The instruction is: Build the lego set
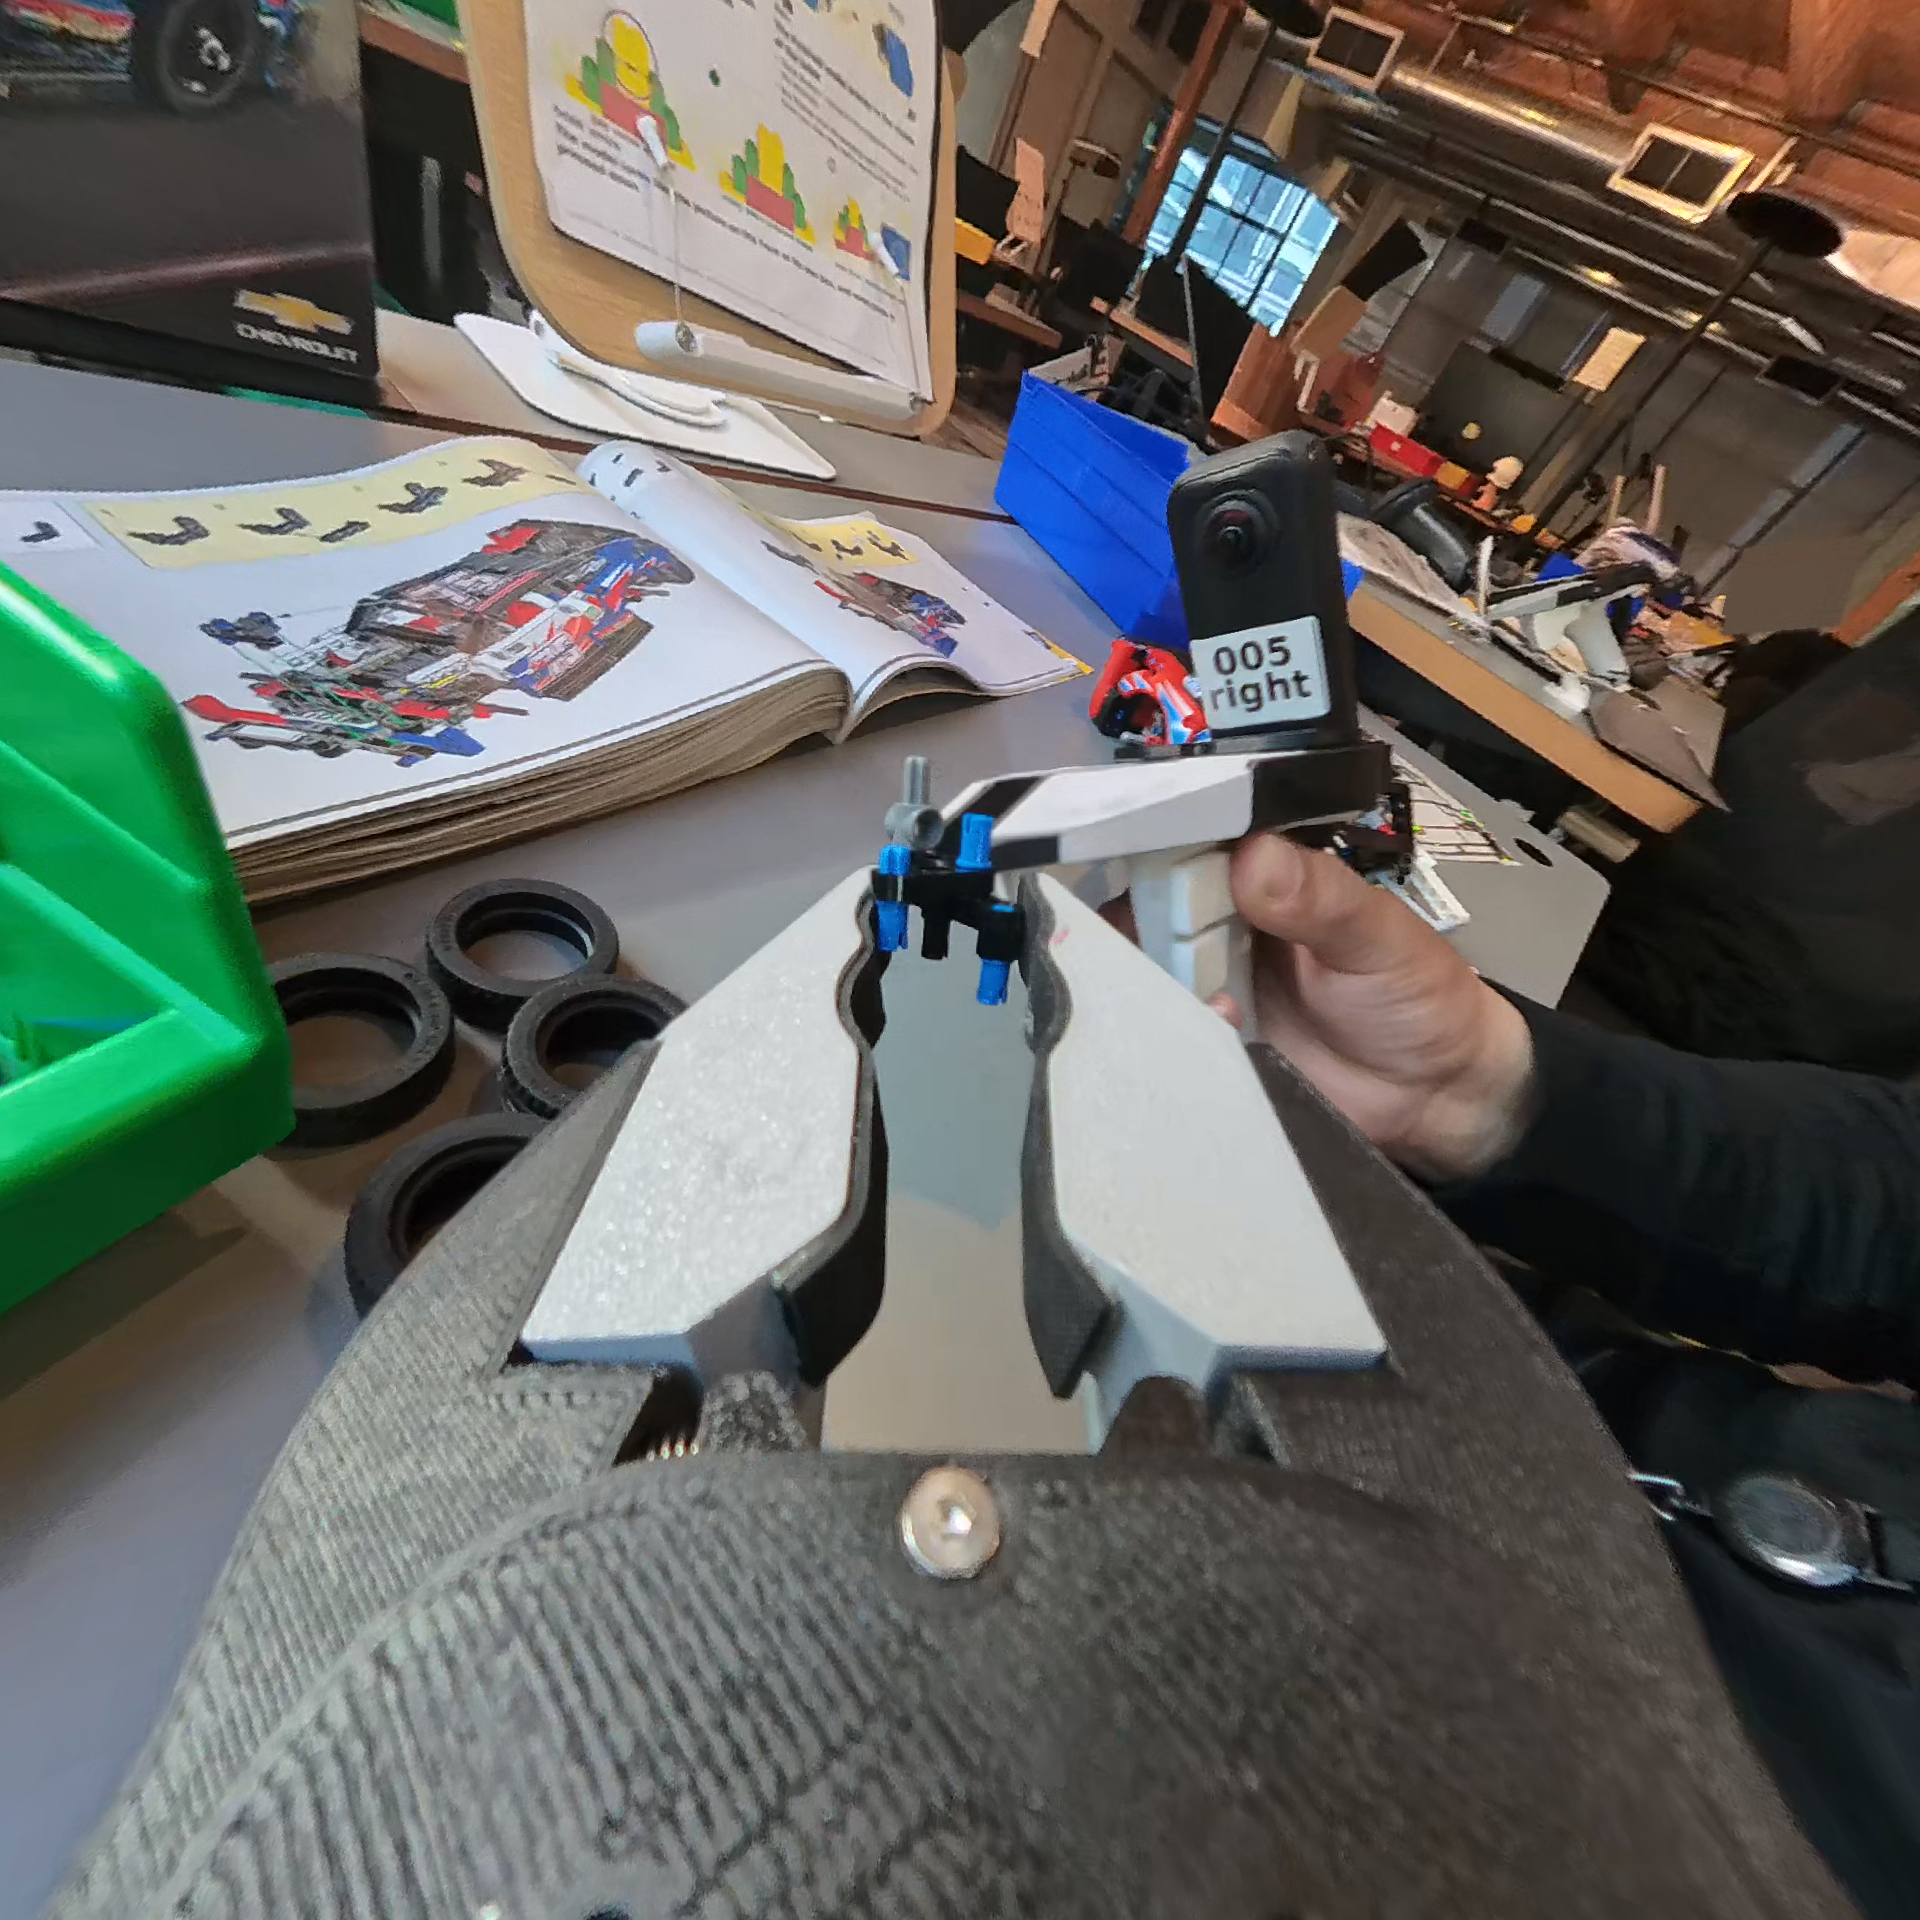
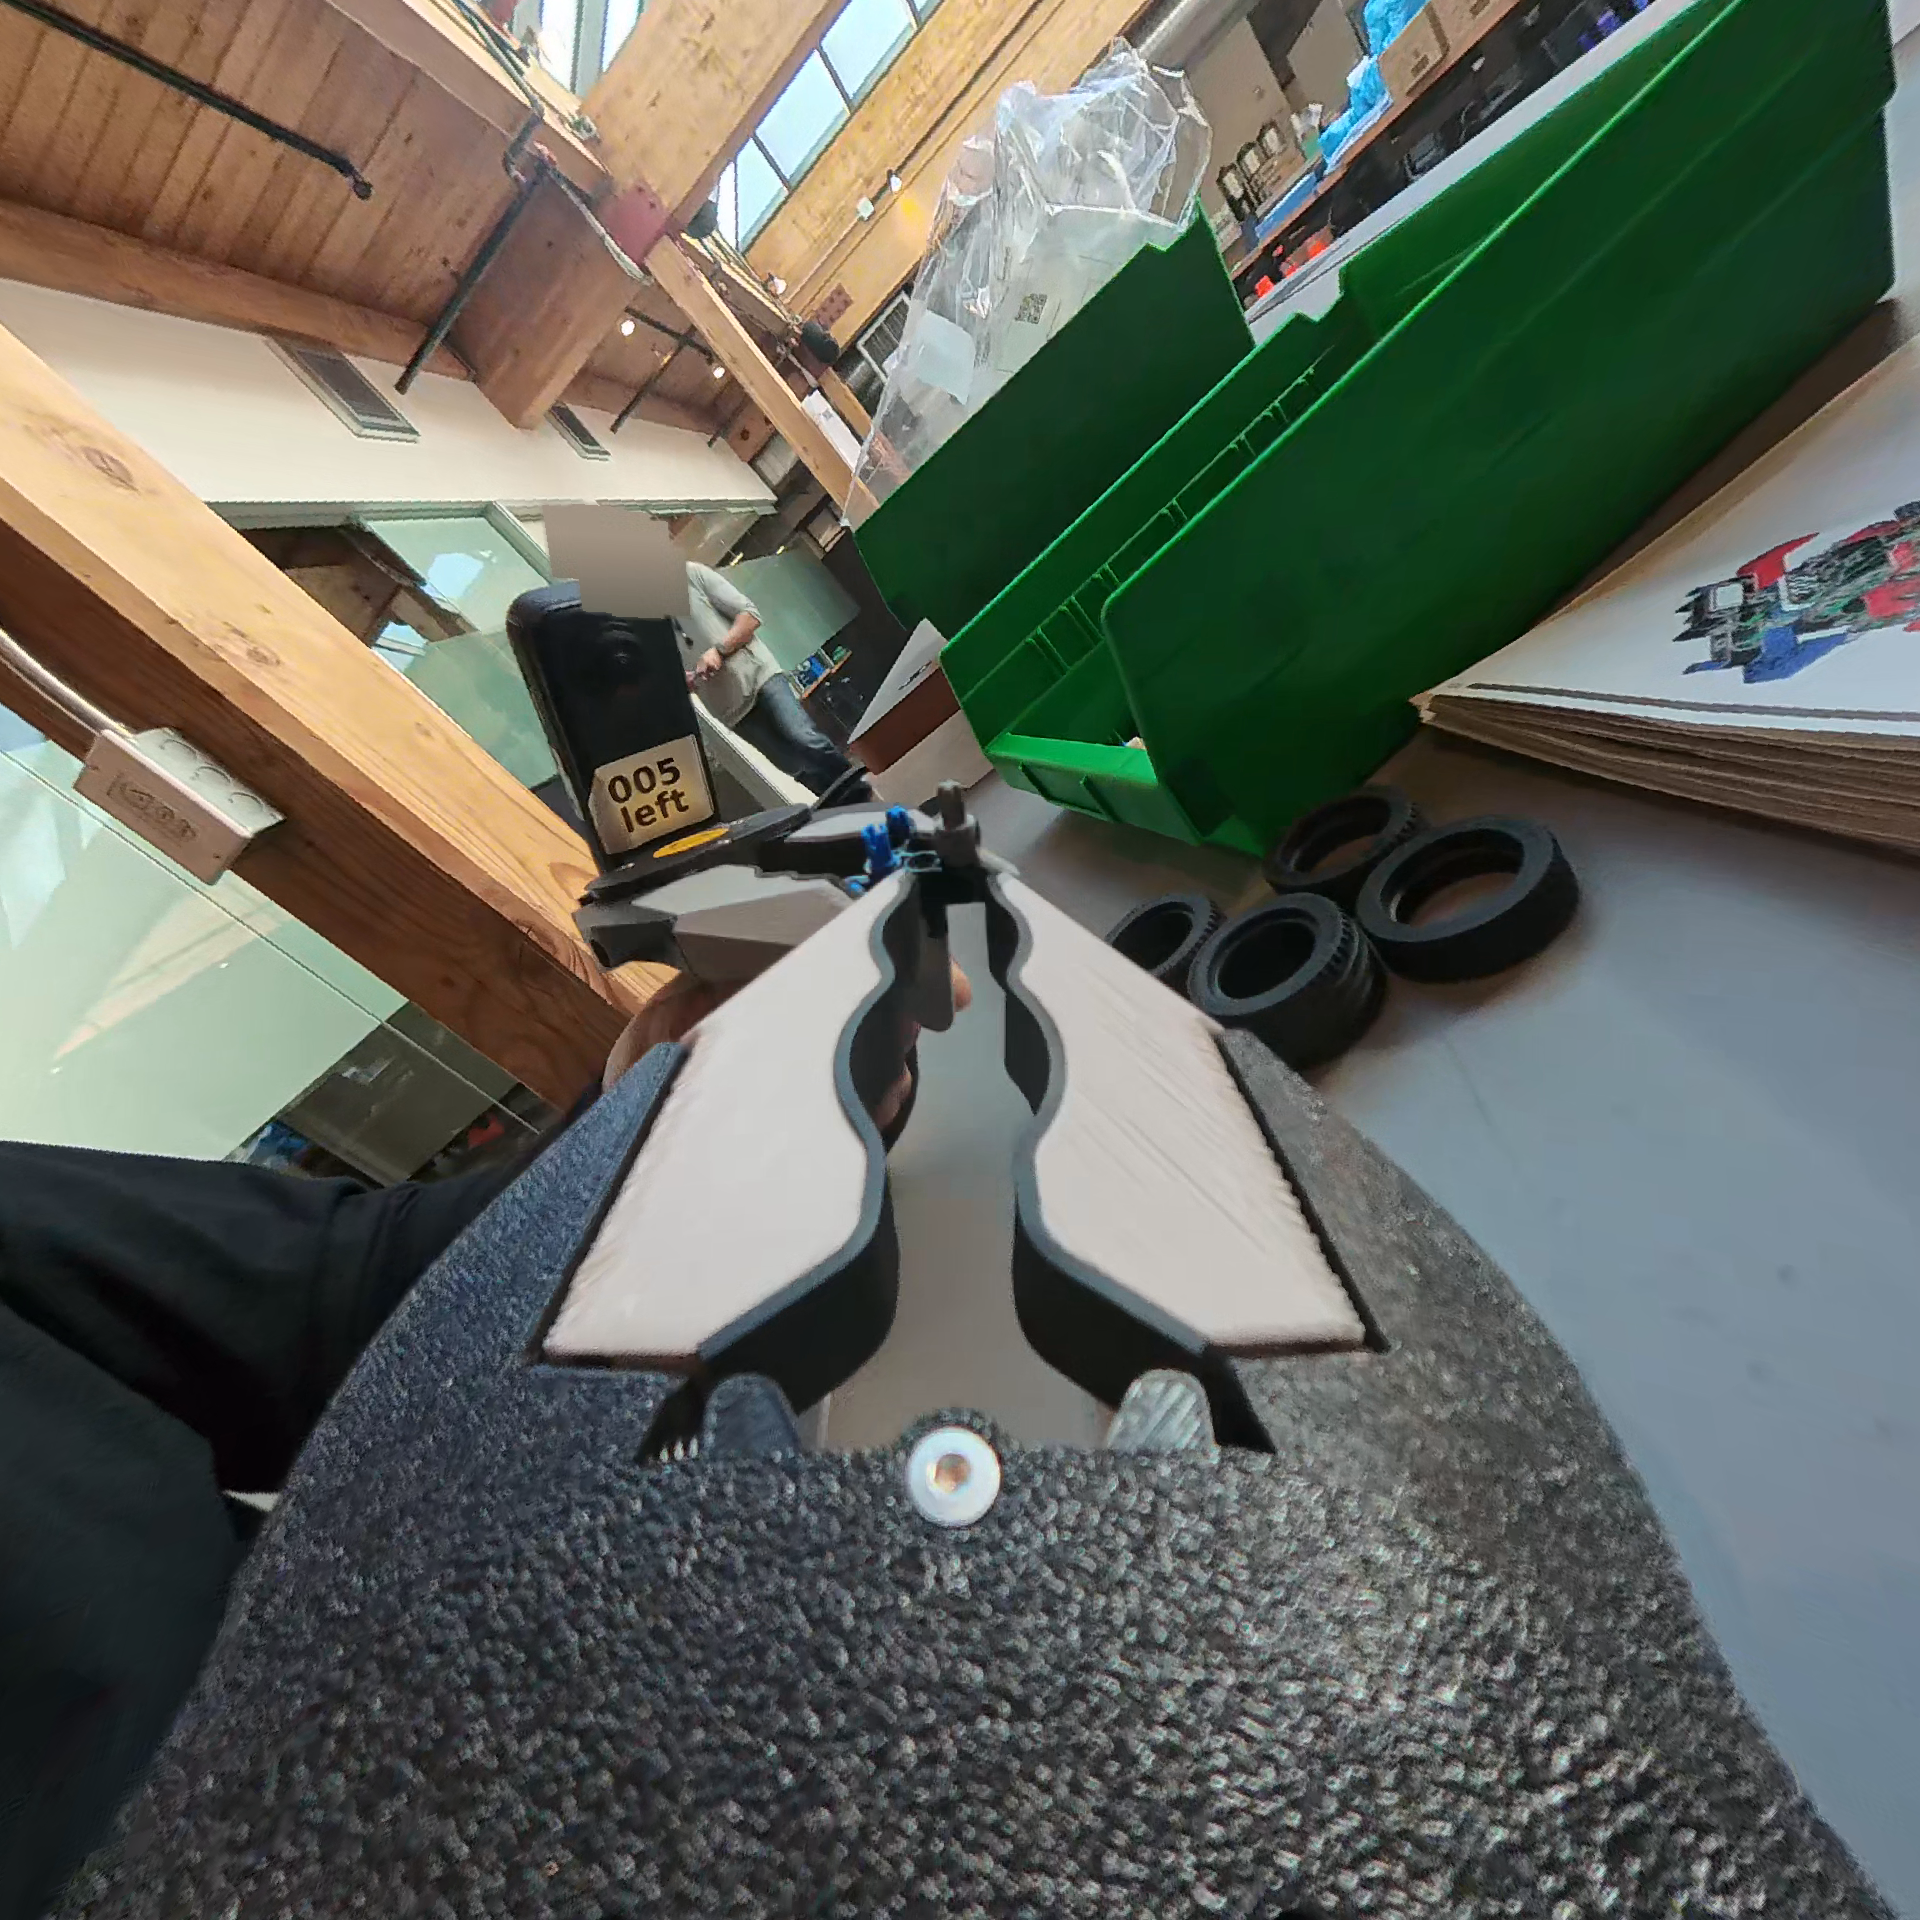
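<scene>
Left wrist view: both hand-held grippers [image 1: 945,914] pinch lego assembly [image 1: 940,904] — tyres [image 1: 520,935], manual [image 1: 468,644] nearby.

Black lego piece [image 1: 940,904] with blue pins and a grey axle. Light grey fingers [image 1: 727,1143] edged black, on a dark textured body. Black tires [image 1: 520,935], green bin [image 1: 114,987], blue bin [image 1: 1091,499], grey tabletop [image 1: 727,831]. Black-and-white stripes on the right gripper [image 1: 997,831].
</scene>
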Tool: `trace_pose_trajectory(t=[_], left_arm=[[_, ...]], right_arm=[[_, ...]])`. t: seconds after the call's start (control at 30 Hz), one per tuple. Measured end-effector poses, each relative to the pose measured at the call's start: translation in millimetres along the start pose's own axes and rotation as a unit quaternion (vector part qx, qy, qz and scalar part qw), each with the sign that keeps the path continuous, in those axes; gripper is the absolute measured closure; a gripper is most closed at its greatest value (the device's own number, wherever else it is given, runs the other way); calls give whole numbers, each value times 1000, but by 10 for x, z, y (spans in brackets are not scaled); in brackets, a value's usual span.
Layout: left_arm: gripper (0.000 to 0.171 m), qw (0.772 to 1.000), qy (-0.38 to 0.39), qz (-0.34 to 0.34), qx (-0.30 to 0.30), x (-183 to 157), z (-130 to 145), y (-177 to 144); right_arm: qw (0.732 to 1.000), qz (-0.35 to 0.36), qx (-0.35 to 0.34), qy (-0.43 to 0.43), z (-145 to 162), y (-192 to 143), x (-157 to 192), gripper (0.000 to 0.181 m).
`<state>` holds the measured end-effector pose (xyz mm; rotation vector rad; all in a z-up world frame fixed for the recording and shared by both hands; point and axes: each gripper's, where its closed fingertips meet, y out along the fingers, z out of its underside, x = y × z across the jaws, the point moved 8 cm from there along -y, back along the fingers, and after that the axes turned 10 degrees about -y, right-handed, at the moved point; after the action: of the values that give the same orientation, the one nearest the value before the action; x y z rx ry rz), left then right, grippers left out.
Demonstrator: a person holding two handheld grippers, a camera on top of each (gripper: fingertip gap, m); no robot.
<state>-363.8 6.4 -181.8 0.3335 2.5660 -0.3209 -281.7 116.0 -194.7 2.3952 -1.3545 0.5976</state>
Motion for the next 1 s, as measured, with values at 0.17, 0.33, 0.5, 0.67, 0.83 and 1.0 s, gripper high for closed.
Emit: trace_pose_trajectory(t=[0.17, 0.33, 0.5, 0.67, 0.83, 1.0], left_arm=[[149, 1000, -7, 7, -1, -20, -2, 2], [149, 1000, -8, 11, 3, -39, 43, 43], [149, 1000, -17, 13, 0, -36, 68, 71], [143, 998, 60, -35, 11, -66, -16, 17], [144, 978, 169, -110, 45, -118, 29, 54], [146, 955, 234, -147, 104, -98, 17, 76]], right_arm=[[999, 19, 18, -48, -35, 20, 19, 169], [999, 12, 10, -45, -46, 11, 12, 168], [999, 5, 22, -39, -42, 18, -6, 174], [993, 46, 41, -104, -52, 17, 54, 175], [992, 55, 48, -104, -37, 22, 49, 175], [991, 51, 81, -89, -17, 46, -17, 175]])
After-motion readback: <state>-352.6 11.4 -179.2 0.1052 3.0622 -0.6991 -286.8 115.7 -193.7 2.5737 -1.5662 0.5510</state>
